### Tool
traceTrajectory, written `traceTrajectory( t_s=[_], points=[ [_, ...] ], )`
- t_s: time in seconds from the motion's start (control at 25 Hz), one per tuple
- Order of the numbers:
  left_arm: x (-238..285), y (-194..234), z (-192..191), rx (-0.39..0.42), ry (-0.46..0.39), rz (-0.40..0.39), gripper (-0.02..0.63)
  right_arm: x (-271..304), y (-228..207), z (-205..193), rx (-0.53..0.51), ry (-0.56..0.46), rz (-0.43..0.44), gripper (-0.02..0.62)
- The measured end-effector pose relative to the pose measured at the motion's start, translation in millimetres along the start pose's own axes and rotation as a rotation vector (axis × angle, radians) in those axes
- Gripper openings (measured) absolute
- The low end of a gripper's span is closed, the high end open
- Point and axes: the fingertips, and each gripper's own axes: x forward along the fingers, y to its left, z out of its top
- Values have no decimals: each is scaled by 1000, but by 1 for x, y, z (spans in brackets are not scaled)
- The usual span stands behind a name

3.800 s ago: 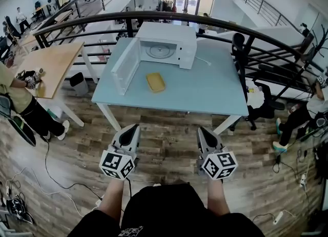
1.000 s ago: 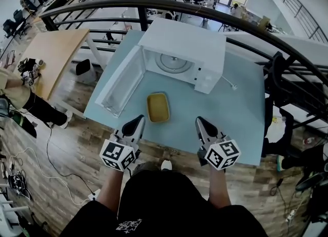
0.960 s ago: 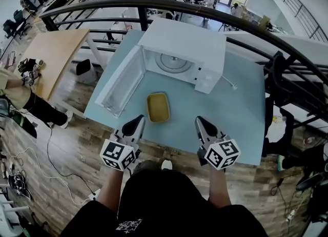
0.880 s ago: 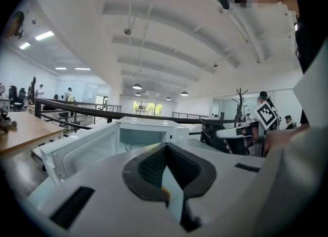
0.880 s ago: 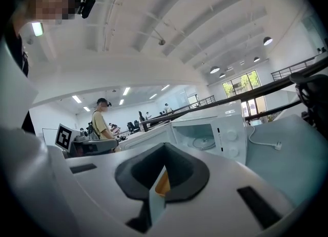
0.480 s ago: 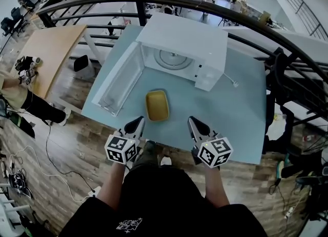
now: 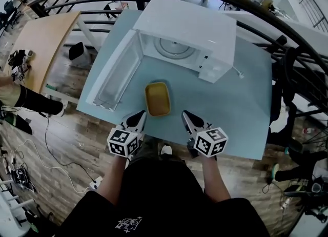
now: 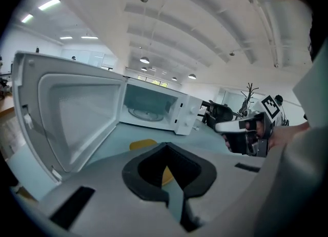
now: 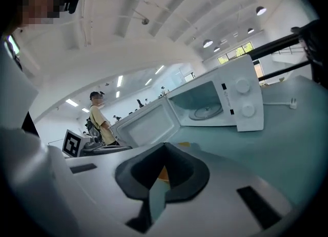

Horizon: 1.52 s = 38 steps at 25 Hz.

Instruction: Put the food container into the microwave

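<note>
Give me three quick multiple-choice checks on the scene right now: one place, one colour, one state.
1. Where does the food container sit relative to the microwave?
A) inside it
B) on the table in front of it
C) on top of it

2. What colour is the food container?
A) yellow
B) red
C) black

3. The microwave's door is:
A) shut
B) swung open
C) missing

Answers:
1 B, since the head view shows it on the tabletop just before the open cavity.
2 A, since it shows yellow in all three views.
3 B, since the door stands out to the left and the turntable inside is exposed.
</note>
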Motion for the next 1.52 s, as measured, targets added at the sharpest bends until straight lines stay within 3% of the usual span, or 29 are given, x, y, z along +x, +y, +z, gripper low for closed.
traceTrajectory(
  t_s=[0.32, 0.52, 0.96, 1.28, 1.52],
  points=[
    [20, 17, 0, -13, 2, -27, 6, 42, -19, -47, 69, 152, 17, 6],
    [32, 26, -6, -28, 26, -34, 6, 61, -32, -56, 190, 164, 46, 6],
    [65, 49, -26, -44, 113, -54, 6, 95, -62, -57, 342, 174, 79, 6],
    [74, 61, -36, -54, 158, -71, 6, 112, -70, -66, 497, 178, 161, 8],
    [86, 66, -36, -70, 163, -92, 6, 121, -78, -69, 548, 193, 195, 9]
  ],
)
